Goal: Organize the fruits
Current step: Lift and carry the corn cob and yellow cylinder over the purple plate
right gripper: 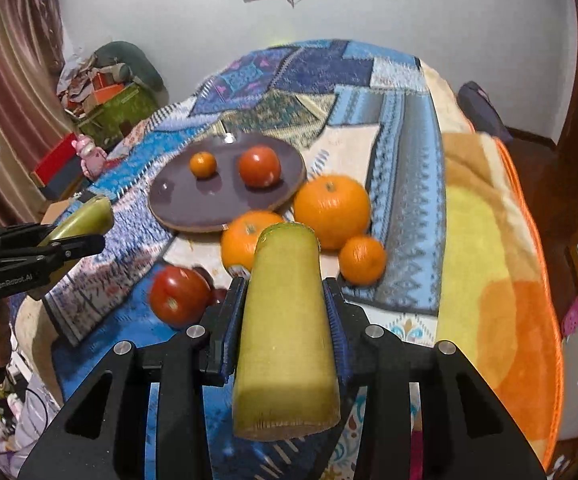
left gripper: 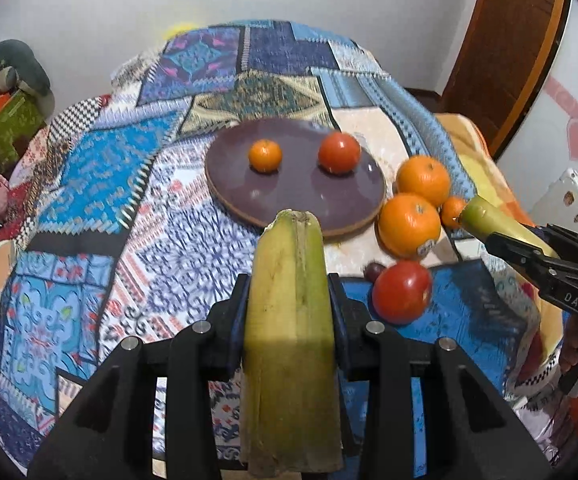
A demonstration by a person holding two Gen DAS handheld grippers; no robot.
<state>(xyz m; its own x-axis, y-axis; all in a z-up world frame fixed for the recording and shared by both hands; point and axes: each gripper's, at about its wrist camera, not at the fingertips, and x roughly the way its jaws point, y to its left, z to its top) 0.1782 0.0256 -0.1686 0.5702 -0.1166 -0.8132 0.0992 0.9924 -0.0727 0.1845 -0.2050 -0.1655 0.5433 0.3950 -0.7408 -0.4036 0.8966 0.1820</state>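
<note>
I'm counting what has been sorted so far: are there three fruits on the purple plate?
No, the purple plate holds only two: a small mandarin and a tomato.

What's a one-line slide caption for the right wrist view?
Right hand-held gripper clamps a banana piece above loose oranges and tomato beside the purple plate.

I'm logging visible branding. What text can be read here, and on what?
"GenRobot.AI": side of the left claw, seen from the right wrist.
"DAS": side of the right claw, seen from the left wrist.
Sticker on the near orange: too blurred to read.
</note>
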